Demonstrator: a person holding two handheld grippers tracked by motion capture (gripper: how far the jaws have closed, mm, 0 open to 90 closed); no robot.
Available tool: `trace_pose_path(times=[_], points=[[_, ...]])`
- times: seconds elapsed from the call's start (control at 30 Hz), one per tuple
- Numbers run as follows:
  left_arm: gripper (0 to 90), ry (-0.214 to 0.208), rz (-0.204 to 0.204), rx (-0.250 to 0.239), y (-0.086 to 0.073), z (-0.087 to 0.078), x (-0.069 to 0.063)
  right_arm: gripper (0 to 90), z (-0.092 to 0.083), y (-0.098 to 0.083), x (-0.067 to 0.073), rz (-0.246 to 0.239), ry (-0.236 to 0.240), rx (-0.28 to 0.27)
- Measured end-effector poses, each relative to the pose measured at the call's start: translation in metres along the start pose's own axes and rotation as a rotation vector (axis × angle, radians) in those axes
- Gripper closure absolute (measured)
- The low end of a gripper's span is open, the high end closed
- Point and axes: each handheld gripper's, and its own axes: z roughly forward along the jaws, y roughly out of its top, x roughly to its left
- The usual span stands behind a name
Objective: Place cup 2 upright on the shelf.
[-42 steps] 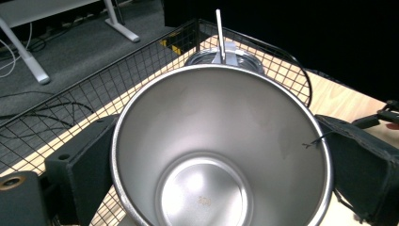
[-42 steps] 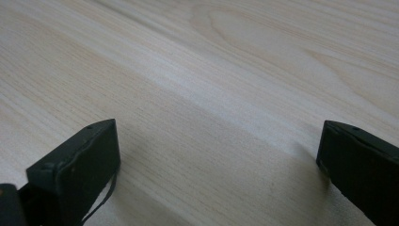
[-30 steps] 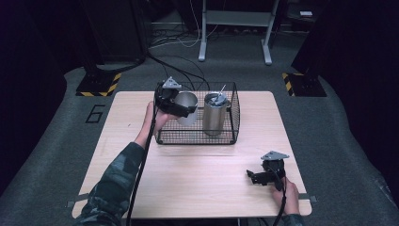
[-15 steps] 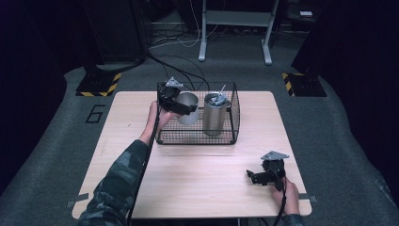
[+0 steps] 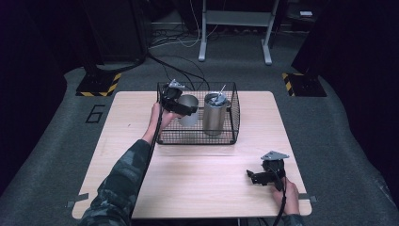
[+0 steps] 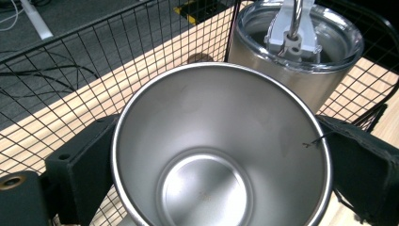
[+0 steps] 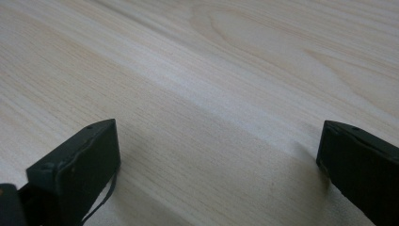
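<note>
An open steel cup [image 5: 189, 117] hangs upright inside the black wire basket [image 5: 197, 140], at its left end. My left gripper [image 5: 181, 107] is shut on the cup. In the left gripper view the cup [image 6: 211, 155] shows its bare inside, with a black jaw pressed on each side of its rim. A taller steel tumbler [image 5: 215, 115] with a clear lid and a straw stands in the basket just right of the cup [image 6: 301, 52]. My right gripper [image 5: 256, 178] rests low over the table's front right, open, with bare wood between its jaws [image 7: 216, 160].
The basket stands at the back middle of the light wooden table [image 5: 197, 188]. Its mesh wall [image 6: 70, 70] rises close behind the cup. Cables and a desk frame [image 5: 235, 28] lie on the floor beyond the table.
My left gripper has shifted the cup slightly right and nearer within the basket. The right gripper has not moved.
</note>
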Motion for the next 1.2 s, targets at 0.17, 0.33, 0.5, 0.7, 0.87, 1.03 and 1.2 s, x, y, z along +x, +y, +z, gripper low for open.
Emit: trace_pose_path(times=[0.17,0.33,0.5,0.7,0.87,1.03,1.2], points=[[5.9,0.004,-0.006,0.019,-0.002,0.007,0.002,0.0,0.0,0.0,0.0,0.0,0.0,0.0],[5.9,0.006,-0.012,0.041,-0.005,0.014,0.005,0.0,0.0,0.0,0.0,0.0,0.0,0.0],[5.9,0.007,-0.018,0.065,-0.008,0.02,0.006,0.0,0.0,0.0,0.0,0.0,0.0,0.0],[5.9,0.013,-0.02,0.088,-0.011,0.026,0.007,0.0,0.0,0.0,0.0,0.0,0.0,0.0],[5.9,0.01,-0.021,0.108,-0.014,0.031,0.009,0.0,0.0,0.0,0.0,0.0,0.0,0.0],[5.9,0.006,-0.029,0.118,-0.016,0.035,0.01,0.0,0.0,0.0,0.0,0.0,0.0,0.0],[5.9,0.013,-0.023,0.142,-0.016,0.038,0.012,0.0,0.0,0.0,0.0,0.0,0.0,0.0]])
